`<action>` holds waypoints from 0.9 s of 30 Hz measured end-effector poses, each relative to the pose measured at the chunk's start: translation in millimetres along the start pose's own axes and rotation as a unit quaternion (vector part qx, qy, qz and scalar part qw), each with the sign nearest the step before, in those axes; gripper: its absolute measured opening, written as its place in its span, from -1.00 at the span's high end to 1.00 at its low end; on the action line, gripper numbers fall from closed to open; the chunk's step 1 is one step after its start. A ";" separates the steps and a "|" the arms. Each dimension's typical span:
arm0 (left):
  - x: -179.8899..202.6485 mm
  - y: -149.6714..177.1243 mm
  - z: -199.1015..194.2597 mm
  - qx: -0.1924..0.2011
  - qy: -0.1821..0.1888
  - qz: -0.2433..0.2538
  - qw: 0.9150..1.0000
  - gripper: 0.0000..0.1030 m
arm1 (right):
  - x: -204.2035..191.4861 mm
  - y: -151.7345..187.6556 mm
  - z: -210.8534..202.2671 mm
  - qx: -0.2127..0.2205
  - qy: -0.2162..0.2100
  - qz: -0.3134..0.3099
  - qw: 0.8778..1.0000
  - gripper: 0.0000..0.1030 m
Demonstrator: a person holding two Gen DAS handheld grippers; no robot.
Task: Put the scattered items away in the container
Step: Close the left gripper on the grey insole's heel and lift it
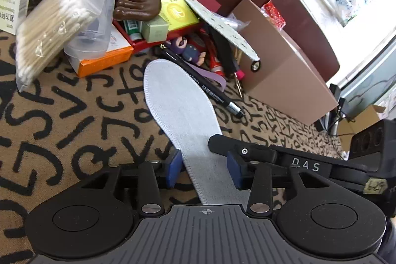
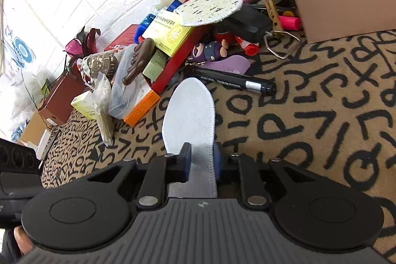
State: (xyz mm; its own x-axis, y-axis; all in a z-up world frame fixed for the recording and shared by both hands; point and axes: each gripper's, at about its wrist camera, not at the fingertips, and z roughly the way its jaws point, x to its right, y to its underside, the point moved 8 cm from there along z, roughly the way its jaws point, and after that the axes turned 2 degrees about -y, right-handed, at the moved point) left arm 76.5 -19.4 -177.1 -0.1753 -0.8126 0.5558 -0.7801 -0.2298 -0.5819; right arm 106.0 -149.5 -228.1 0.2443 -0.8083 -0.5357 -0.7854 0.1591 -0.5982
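Right tongs (image 2: 201, 163): closed on the heel end of the white insole (image 2: 190, 113); both pads press its edges, one on each side.
Left tongs (image 1: 204, 171): apart; the blue pads stand on either side of the insole's (image 1: 173, 103) narrow part, with a gap between each pad and the fabric.
Right tongs as seen from the left wrist camera: a black finger (image 1: 222, 144) with the lettering "DAS" comes in from the right and lies on the insole edge.
White insole: flat on the letter-patterned cloth (image 1: 74, 120) of the worktop, toe end pointing toward the pile of items, heel end between the tongs.
Black marker (image 2: 235, 82): lies on the cloth just beyond the insole toe; from the left wrist camera (image 1: 205, 88) it runs along the insole's right edge, touching or nearly so.
Cardboard box (image 1: 279, 68): stands on the cloth to the right of the marker, beside the pile.
Spotted insole (image 2: 210, 9): rests on top of the pile, tilted, partly over the yellow carton (image 2: 170, 32).
Brown foot-shaped piece (image 1: 136, 4): on the pile, leaning on the clear plastic case (image 1: 96, 14).
Cotton swab pack (image 1: 47, 26): at the left of the pile, leaning over the orange box (image 1: 104, 61).
Purple figure toy (image 2: 210, 50): lies among the pile, between the red tray (image 2: 178, 63) and the marker.
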 end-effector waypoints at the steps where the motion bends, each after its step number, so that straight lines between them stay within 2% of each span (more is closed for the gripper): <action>1: -0.5 0.3 -0.9 0.000 0.002 0.002 1.000 -0.10 | -2.3 0.3 -1.1 -0.001 0.000 -0.010 1.000 0.67; 4: -4.8 0.4 -5.2 -0.003 0.010 -0.012 1.000 -0.12 | -7.2 2.1 -7.9 -0.004 -0.012 -0.027 1.000 0.75; 8: -8.1 0.7 -10.7 -0.004 0.025 -0.034 0.999 -0.32 | -17.2 1.4 -17.7 0.003 -0.016 -0.047 0.999 0.83; 12: -1.0 7.3 -20.9 -0.022 0.038 -0.006 0.999 -0.47 | -27.4 -6.2 -20.5 0.007 -0.047 -0.039 0.998 0.88; 15: 8.1 13.8 -29.5 -0.024 0.044 0.017 0.999 -0.61 | -34.4 -7.9 -14.7 -0.003 -0.033 -0.056 0.998 0.88; 21: 22.4 16.3 -24.9 -0.020 0.034 0.049 0.998 -0.61 | -58.0 -1.4 -8.2 -0.024 -0.051 -0.079 0.995 0.87; 22: 23.0 17.5 -23.4 -0.024 0.029 0.054 0.998 -0.60 | -60.0 -0.9 -8.1 -0.025 -0.048 -0.085 0.995 0.87; 23: 22.0 19.1 -20.3 -0.030 0.018 0.058 0.998 -0.50 | -60.9 -0.9 -8.1 -0.026 -0.043 -0.090 0.995 0.87; 24: 19.6 21.0 -17.1 -0.038 0.006 0.062 0.997 -0.19 | -60.7 -0.9 -8.7 -0.027 -0.037 -0.094 0.995 0.87; 25: 19.4 22.2 -15.7 -0.044 0.012 0.061 0.997 -0.16 | -59.2 -0.8 -9.0 -0.029 -0.031 -0.096 0.994 0.87; 27: 20.7 21.3 -18.3 -0.043 0.015 0.059 0.997 0.11 | -56.1 -1.2 -9.7 -0.030 -0.013 -0.103 0.994 0.83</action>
State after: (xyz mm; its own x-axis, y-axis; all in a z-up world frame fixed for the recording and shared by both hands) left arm 45.3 -31.4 -167.1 -0.2862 -0.8149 0.5040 -0.8008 -0.0854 -0.5929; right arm 87.6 -109.9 -191.6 0.4173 -0.8057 -0.4204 -0.7492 -0.0431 -0.6610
